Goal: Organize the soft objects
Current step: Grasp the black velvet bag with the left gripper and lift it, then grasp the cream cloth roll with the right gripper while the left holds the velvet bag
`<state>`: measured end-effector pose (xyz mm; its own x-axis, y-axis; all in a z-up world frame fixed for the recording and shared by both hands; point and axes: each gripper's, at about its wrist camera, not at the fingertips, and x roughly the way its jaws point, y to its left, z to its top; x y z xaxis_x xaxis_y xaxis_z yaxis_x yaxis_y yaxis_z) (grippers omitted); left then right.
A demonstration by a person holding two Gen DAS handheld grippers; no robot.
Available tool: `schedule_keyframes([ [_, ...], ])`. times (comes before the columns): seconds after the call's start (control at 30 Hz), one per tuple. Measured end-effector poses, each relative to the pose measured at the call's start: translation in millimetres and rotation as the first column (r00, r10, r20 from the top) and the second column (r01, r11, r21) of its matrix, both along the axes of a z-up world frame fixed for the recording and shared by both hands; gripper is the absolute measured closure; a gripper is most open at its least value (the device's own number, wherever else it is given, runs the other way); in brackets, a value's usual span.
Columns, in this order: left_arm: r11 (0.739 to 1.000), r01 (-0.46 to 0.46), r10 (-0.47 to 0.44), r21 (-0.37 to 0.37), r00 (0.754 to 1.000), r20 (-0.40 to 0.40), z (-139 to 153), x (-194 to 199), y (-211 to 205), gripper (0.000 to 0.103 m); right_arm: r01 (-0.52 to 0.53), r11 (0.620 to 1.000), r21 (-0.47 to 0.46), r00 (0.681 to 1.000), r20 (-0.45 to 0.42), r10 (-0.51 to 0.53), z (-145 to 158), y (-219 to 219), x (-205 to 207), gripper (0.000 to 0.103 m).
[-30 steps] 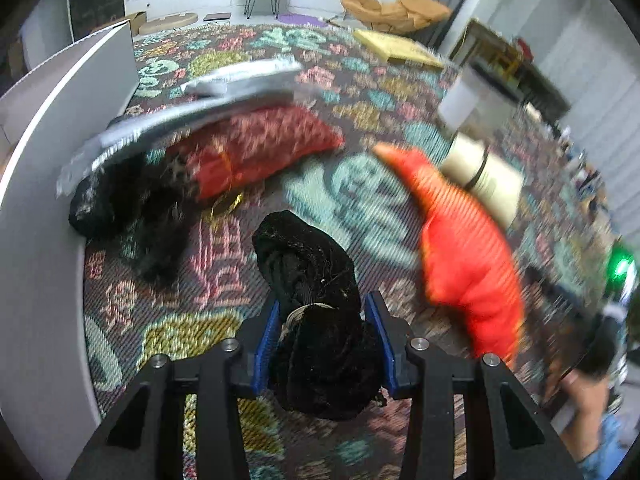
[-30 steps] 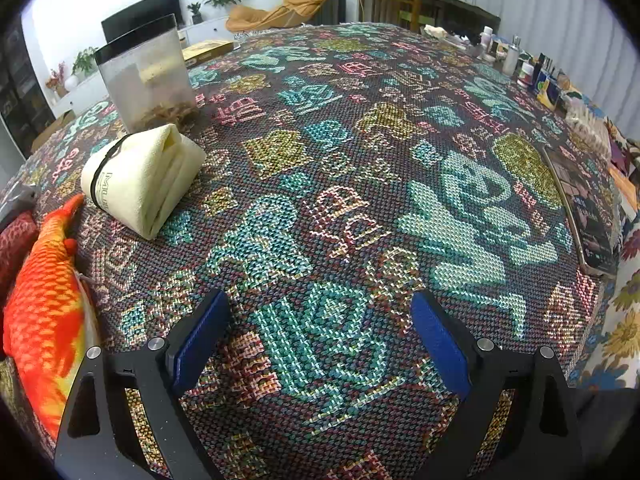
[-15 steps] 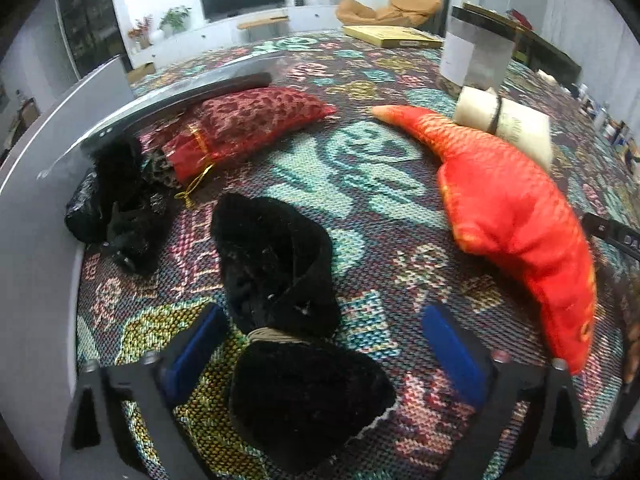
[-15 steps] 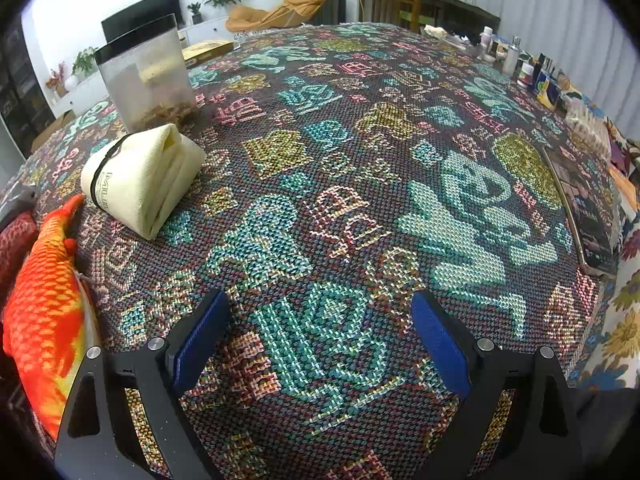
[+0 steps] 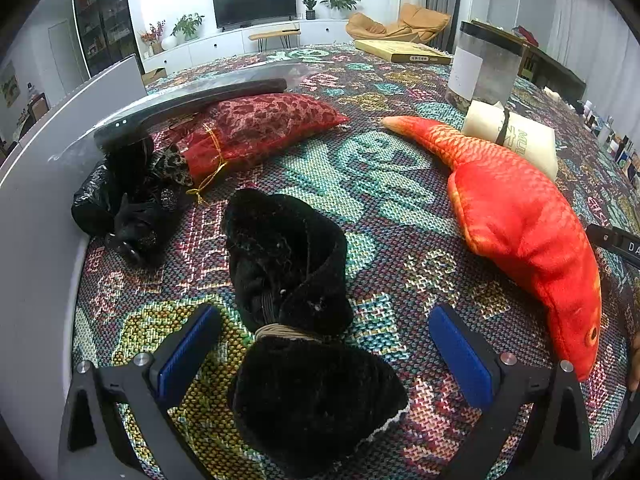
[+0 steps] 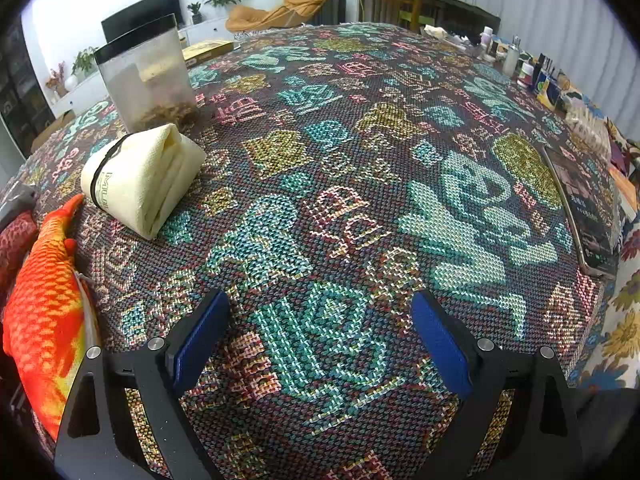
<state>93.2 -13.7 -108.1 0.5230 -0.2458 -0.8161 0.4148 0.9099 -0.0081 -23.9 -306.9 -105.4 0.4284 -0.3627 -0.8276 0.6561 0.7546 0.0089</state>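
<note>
Black velvet pouch (image 5: 296, 320) between (untouched) left tongs (image 5: 320, 356)

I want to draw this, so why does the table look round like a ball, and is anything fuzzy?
Left wrist view: the fisheye lens bulges the woven tablecloth and darkens the corners; the black velvet pouch is sharp but too dark for detail. Right wrist view: same bulge, crisp weave, the folded towel clear.

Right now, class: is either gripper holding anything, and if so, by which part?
Nothing is held. The left gripper has just opened; the black velvet drawstring pouch lies free between its jaws. The right gripper is open and empty.
</note>
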Motion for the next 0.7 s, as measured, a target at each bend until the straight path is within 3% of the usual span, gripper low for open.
schedule_keyframes([
  [0.23,1.000,0.005,-0.005,0.002,1.000,-0.007,0,-1,2,0.000,0.000,1.000,-0.001,1.000,0.002,0.000,-1,0,0,0.008],
  [0.4,0.999,0.043,-0.041,0.031,0.997,-0.066,5,4,4,0.000,-0.009,1.000,0.006,1.000,0.010,0.009,0,0,1,0.006],
  [0.47,0.999,0.031,-0.029,0.038,0.997,-0.071,8,3,13,0.001,-0.014,1.000,0.020,1.000,0.027,0.014,1,-1,-1,0.006],
  [0.53,1.000,0.023,-0.022,0.020,0.998,-0.062,15,1,24,0.004,-0.027,0.995,0.096,0.995,0.100,0.017,7,-11,-8,0.006],
  [0.6,1.000,0.026,-0.026,0.001,0.998,-0.054,21,-1,30,0.004,-0.110,0.985,0.133,0.982,0.165,0.087,21,-20,0,0.007],
  [0.67,0.999,0.039,-0.040,-0.002,0.998,-0.051,22,-2,28,0.004,-0.242,0.970,-0.006,0.959,0.149,0.240,46,-12,26,0.007],
  [0.7,0.999,0.048,-0.048,0.004,0.998,-0.051,21,-2,25,0.004,-0.334,0.940,-0.072,0.930,0.135,0.341,60,-4,45,0.007],
])
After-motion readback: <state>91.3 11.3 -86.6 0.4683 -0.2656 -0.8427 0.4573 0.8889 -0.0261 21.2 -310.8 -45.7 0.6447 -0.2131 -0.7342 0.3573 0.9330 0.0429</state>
